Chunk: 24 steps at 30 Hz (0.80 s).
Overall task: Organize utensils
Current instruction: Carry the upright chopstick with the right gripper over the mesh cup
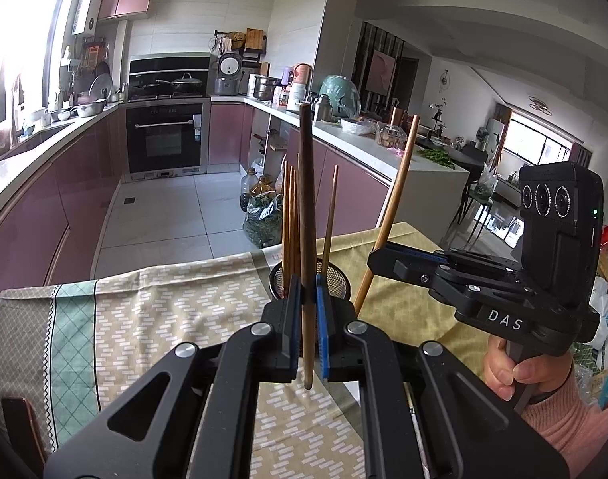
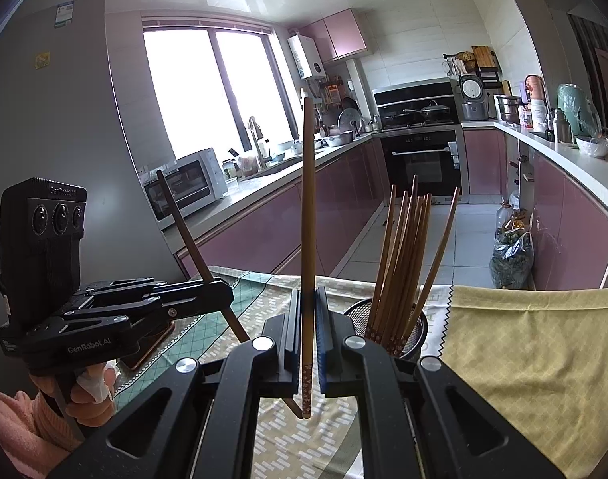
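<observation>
Left wrist view: left gripper [image 1: 308,327], jaws clenched on 1 dark chopstick [image 1: 307,215], held near upright with its lower tip hanging free above the surface [image 1: 176,311]. Directly behind the jaws, a black mesh holder [image 1: 335,279] stands on the patterned cloth (several lighter chopsticks [image 1: 290,215] upright inside). Right gripper [image 1: 377,257] enters from the right, its jaws clamped on 1 lighter chopstick [image 1: 397,183] that leans right at the top, just beside the holder.

Right wrist view: right gripper [image 2: 308,331], jaws tight around the lighter chopstick [image 2: 307,239], vertical, patterned lower end below the pads. Mesh holder [image 2: 413,329] just right of the jaws, with the bundle of chopsticks [image 2: 403,263] fanning outward. Left gripper [image 2: 220,295] at left, grasping the dark chopstick [image 2: 184,227], tilted. A yellow cloth [image 2: 535,359] covers the surface at right.
</observation>
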### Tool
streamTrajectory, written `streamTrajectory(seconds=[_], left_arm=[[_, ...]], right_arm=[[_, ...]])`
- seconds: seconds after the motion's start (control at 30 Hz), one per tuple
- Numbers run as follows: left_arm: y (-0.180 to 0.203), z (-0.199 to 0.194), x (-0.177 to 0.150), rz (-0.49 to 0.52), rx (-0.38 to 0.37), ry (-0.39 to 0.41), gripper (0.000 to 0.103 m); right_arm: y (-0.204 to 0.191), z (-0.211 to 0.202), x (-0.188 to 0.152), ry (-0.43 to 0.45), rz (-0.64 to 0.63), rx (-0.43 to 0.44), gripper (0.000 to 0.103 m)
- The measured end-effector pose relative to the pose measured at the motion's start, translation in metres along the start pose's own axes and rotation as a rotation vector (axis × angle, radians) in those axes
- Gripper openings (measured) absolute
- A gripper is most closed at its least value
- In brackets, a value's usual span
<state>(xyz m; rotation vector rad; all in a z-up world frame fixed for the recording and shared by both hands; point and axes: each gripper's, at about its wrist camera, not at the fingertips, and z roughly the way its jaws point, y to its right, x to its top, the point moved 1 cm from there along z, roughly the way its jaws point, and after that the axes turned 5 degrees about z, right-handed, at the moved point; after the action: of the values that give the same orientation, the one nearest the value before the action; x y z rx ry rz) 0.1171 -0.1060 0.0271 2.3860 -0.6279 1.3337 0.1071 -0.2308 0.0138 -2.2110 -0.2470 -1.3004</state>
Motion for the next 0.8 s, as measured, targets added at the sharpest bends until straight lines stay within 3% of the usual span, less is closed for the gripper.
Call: streamTrajectory(seconds=[0.8], left_arm=[[-0.002, -0.007, 0.029, 0.017, -0.004, 0.081, 0.008]], right_arm=[[0.0, -0.006, 0.025, 0.058, -0.02, -0.011, 0.006]])
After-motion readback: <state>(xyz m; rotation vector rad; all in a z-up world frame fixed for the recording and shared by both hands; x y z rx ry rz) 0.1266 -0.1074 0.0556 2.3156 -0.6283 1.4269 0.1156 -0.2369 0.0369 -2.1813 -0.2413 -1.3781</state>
